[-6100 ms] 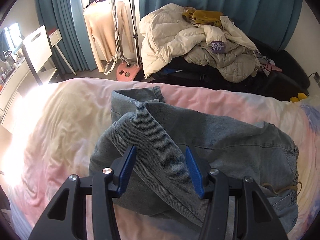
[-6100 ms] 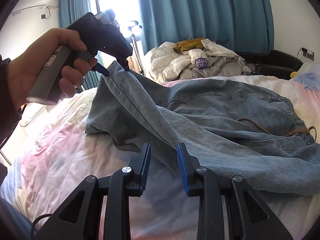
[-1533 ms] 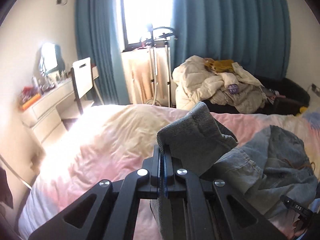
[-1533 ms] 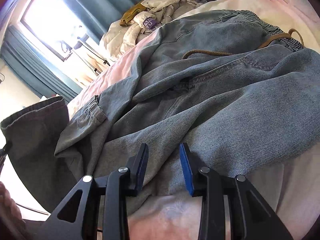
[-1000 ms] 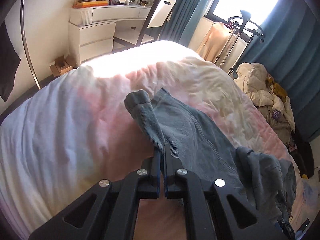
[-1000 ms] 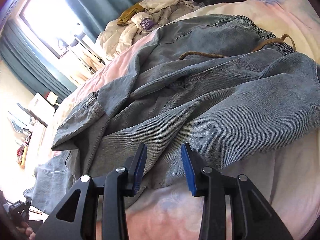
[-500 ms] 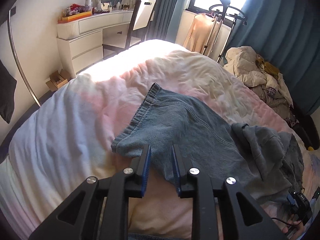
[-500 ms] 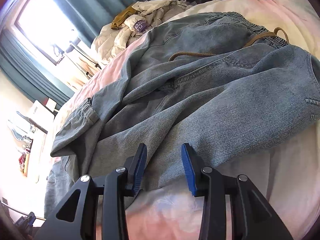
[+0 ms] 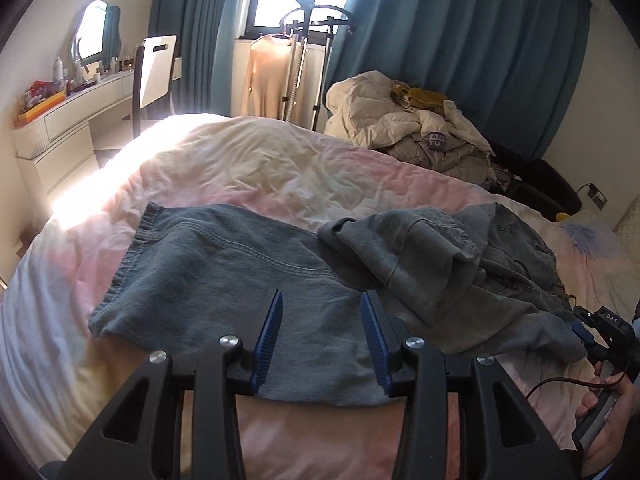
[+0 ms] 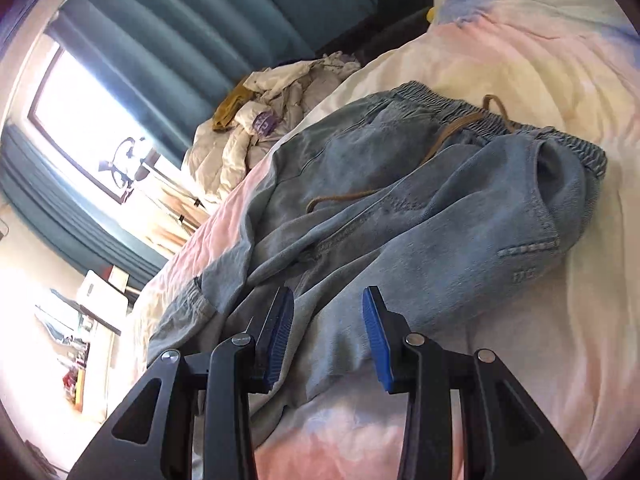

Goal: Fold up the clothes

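Your left gripper (image 9: 320,332) hangs over the near edge of the jeans (image 9: 224,280), its blue pads (image 9: 269,330) spread apart after just having been opening, with denim lying flat below the gap and nothing pinched. From this wrist you see one trouser leg stretched flat across the bed (image 9: 260,168), its hemmed cuff (image 9: 132,256) lying away from the bunched part, while the other leg sits bunched in a heap (image 9: 432,256) toward the pillow end; beyond the bed stand a garment steamer (image 9: 308,52), a pile of coats (image 9: 408,128), teal curtains (image 9: 460,60) and a dressing table (image 9: 76,108). At the lower right edge of that picture your right hand (image 9: 608,432) wraps the handle of the other tool. The right wrist view, tilted hard, shows what the left cannot: the elastic waistband (image 10: 452,108) and its brown drawstring (image 10: 436,148) lying on the jeans' upper half, with a pocket seam (image 10: 528,248) facing up. Your right gripper (image 10: 326,336) sits released too, jaws apart over the crumpled fabric beside the crotch, the pads seemingly clear of the cloth, though the angle makes actual contact hard to judge. Relative to the waistband, both tools sit toward the leg end, on the near side of the bed.
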### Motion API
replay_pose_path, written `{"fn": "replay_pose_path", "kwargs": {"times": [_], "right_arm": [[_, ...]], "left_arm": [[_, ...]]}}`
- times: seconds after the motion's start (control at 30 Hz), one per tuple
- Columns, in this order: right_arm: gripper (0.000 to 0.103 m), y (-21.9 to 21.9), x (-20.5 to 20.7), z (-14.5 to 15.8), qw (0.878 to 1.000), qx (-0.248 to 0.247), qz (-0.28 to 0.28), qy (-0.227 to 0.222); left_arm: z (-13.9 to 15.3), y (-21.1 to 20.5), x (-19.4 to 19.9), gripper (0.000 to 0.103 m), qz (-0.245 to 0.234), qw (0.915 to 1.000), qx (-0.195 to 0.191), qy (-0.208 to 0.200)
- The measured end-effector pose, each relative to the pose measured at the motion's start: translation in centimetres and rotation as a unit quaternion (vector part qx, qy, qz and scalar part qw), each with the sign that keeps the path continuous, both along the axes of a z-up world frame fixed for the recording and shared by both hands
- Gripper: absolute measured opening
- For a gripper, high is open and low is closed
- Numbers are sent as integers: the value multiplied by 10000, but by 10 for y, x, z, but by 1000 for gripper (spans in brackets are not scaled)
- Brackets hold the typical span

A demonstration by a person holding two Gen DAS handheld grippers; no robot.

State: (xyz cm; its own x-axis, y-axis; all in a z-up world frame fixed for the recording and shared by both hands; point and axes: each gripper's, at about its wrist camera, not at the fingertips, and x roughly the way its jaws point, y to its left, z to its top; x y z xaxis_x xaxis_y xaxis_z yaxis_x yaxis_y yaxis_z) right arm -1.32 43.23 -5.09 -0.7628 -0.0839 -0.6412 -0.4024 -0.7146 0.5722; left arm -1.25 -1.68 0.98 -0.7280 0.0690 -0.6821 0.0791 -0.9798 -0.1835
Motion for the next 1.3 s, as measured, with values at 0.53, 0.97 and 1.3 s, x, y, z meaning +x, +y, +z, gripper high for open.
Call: {"fn": "replay_pose_path", "kwargs": {"times": [0.53,0.97,1.3], "right_arm": [[52,147,36,-76,9723,-1100,-1956,-651],[16,166,21,-87,9616,-1222,-2433,-347],[5,171,-7,20,9813,199,-1910,110]], "left_arm": [[-75,49,-59,42,-1181,9894,299,-796],[-78,33,-65,42,-1143,9868,834,-793],[-75,22,-72,42,-974,9887,870,-732]]}}
